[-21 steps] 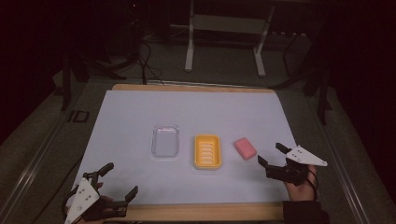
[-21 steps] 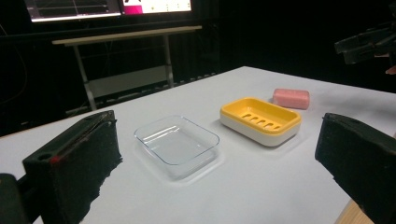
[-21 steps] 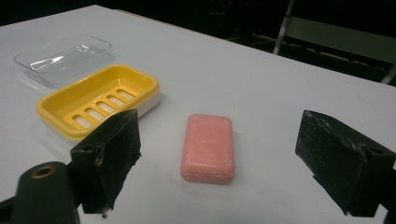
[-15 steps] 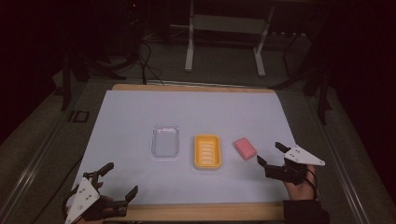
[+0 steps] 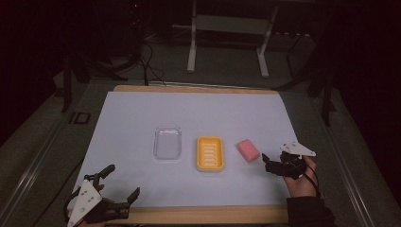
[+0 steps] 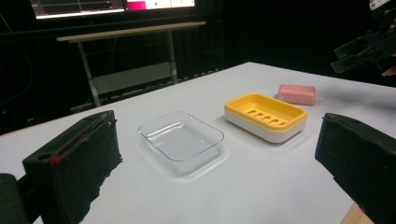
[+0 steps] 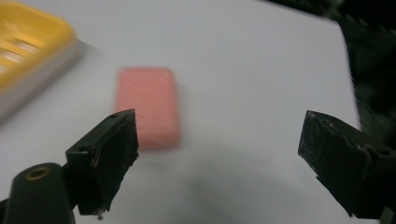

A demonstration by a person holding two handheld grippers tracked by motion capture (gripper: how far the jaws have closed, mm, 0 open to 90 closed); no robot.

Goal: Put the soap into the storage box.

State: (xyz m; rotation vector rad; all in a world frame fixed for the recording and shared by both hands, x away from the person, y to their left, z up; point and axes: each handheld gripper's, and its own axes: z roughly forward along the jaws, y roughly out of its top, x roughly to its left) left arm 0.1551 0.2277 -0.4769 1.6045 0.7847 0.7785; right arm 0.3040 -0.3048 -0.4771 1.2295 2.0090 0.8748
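A pink soap bar (image 5: 248,150) lies flat on the white table sheet (image 5: 189,113), just right of a yellow slotted soap dish (image 5: 210,153). A clear plastic tray (image 5: 168,143) sits to the left of the dish. My right gripper (image 5: 266,163) hovers a short way right of the soap, jaws open and empty. In the right gripper view the soap (image 7: 149,105) lies ahead of the left jaw, with the dish (image 7: 28,46) at the upper left. My left gripper (image 5: 123,180) rests open and empty near the front left edge, facing the tray (image 6: 181,140), the dish (image 6: 266,114) and the soap (image 6: 297,93).
The sheet covers a wooden board whose edge (image 5: 198,215) runs along the front. A metal stand (image 5: 227,42) and cables stand on the dark floor behind the table. The right gripper (image 6: 362,49) appears far off in the left gripper view.
The right gripper has edged a little left and farther in, toward the pink soap. The left gripper and the three objects have stayed put.
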